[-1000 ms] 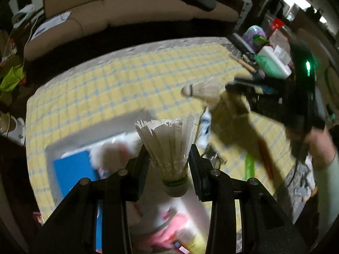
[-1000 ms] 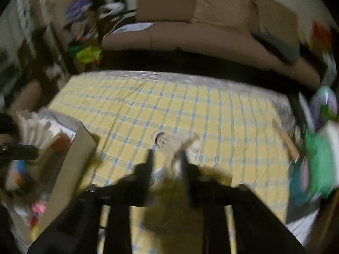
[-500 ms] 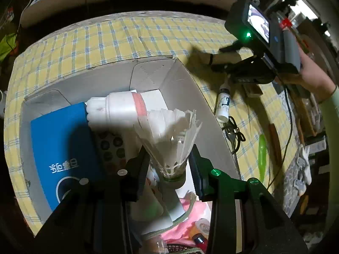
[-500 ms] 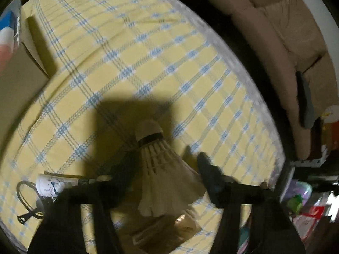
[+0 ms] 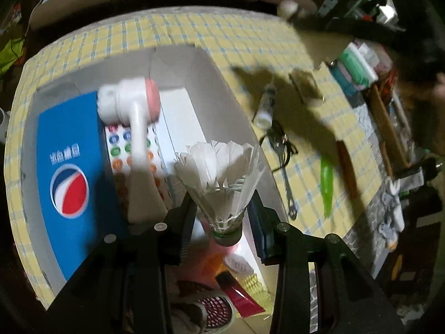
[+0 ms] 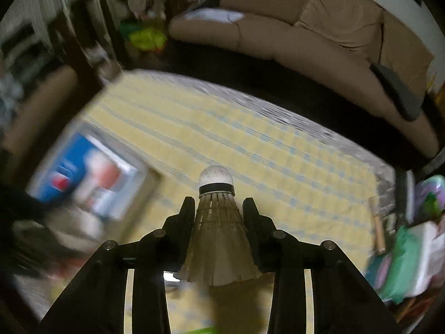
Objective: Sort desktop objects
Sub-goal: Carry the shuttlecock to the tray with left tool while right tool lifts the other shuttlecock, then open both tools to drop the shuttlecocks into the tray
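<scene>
My left gripper [image 5: 221,208] is shut on a white feather shuttlecock [image 5: 221,178], feathers forward, held above the open grey cardboard box [image 5: 222,83]. The box holds a blue Pepsi carton [image 5: 69,167], a white brush with a pink head [image 5: 133,105] and a sticker sheet. My right gripper [image 6: 218,208] is shut on a second shuttlecock [image 6: 217,222], cork tip forward, lifted above the yellow checked tablecloth [image 6: 250,139]. The box shows blurred at the left in the right wrist view [image 6: 91,178].
On the cloth right of the box lie a small white bottle [image 5: 264,105], a black cable with keys [image 5: 281,144], a green pen [image 5: 326,183] and a brown stick [image 5: 346,169]. Clutter lines the table's right edge [image 5: 358,75]. A beige sofa [image 6: 306,27] stands behind.
My right gripper closed on the shuttlecock lying on the cloth and lifted it, swinging level. My left gripper stayed over the box with its shuttlecock.
</scene>
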`<state>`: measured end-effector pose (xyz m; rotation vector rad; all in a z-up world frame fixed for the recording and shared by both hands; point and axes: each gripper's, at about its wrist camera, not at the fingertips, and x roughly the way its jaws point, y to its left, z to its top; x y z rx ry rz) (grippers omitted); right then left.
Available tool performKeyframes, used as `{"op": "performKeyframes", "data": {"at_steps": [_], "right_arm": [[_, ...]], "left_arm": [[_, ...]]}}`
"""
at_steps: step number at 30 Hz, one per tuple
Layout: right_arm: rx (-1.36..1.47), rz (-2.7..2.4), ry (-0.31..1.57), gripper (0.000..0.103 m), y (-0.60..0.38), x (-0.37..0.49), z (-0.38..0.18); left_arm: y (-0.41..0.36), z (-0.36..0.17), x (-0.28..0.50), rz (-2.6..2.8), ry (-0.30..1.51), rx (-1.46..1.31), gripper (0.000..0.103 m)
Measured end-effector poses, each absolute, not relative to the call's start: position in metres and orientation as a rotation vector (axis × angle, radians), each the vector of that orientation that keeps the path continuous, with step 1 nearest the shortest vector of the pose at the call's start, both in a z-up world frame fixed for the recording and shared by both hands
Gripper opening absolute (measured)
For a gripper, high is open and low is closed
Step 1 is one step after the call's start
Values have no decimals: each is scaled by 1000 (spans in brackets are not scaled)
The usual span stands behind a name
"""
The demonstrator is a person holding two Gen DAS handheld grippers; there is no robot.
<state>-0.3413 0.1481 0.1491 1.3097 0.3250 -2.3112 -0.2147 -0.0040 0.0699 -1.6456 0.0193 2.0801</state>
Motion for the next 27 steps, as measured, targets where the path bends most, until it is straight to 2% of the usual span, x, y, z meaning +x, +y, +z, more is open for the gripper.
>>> {"op": "performKeyframes", "data": {"at_steps": [5, 12, 21, 25, 27], "right_arm": [[1341, -2189, -27, 36, 118, -326, 156], [1421, -2089, -307, 36, 72, -320, 123], [1562, -2175, -293, 40, 54, -324, 86], [1535, -2246, -189, 47, 47, -317, 93], [1471, -2312, -125, 48, 51, -309, 108]], "left_arm": [[-2, 56, -211, 2109, 6, -1694, 34], [-11, 48, -204, 2130, -178, -1682, 37], [-28, 61, -190, 2150, -229, -1641, 50], [-35, 65, -190, 2162, -243, -1635, 50], [-38, 67, -189, 2163, -246, -1629, 50]]}}
